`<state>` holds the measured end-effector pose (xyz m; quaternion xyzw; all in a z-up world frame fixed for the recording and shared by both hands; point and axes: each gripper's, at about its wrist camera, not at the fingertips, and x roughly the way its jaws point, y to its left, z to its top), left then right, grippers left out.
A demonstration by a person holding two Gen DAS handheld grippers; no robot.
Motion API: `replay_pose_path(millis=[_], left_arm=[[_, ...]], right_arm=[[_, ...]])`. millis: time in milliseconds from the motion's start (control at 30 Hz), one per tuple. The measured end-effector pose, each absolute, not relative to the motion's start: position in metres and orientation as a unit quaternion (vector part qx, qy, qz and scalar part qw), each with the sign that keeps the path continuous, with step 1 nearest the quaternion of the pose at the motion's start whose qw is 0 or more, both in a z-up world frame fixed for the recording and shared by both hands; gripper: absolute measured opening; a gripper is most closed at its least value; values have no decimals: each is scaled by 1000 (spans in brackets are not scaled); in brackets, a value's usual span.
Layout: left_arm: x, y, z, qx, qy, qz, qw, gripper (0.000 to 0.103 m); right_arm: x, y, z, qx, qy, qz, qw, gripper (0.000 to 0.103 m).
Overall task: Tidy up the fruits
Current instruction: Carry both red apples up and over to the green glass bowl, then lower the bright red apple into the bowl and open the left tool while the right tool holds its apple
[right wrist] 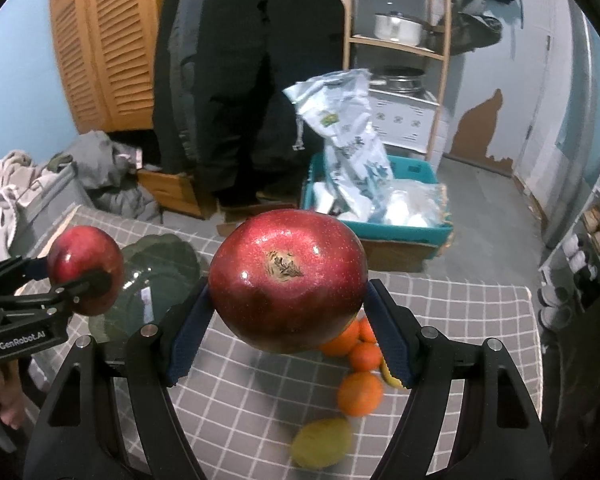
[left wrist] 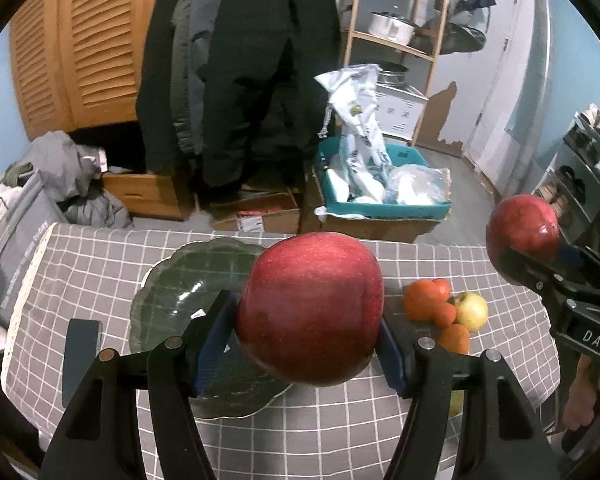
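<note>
My left gripper is shut on a big red apple and holds it above the dark green glass plate on the checked tablecloth. My right gripper is shut on a second red apple, held above the table. Each gripper shows in the other view: the right one with its apple at the right, the left one with its apple at the left over the plate. Several oranges and yellow-green fruits lie on the cloth.
The table's far edge drops to the floor. Beyond it stand a teal crate with plastic bags, cardboard boxes, hanging dark coats, a wooden shelf with pots and a shoe rack at the right.
</note>
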<state>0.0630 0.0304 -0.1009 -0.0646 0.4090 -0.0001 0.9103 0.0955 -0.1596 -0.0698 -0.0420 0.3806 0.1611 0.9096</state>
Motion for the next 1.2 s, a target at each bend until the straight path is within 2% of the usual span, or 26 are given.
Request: replay_pose_path(millis=[567, 1200], left_arm=[[75, 95, -131, -85, 441, 50, 892, 68], [99, 150, -226, -134, 534, 83, 831, 68]], right_arm=[[126, -77, -96, -49, 414, 221, 882, 76], [164, 1, -166, -53, 496, 265, 825, 76]])
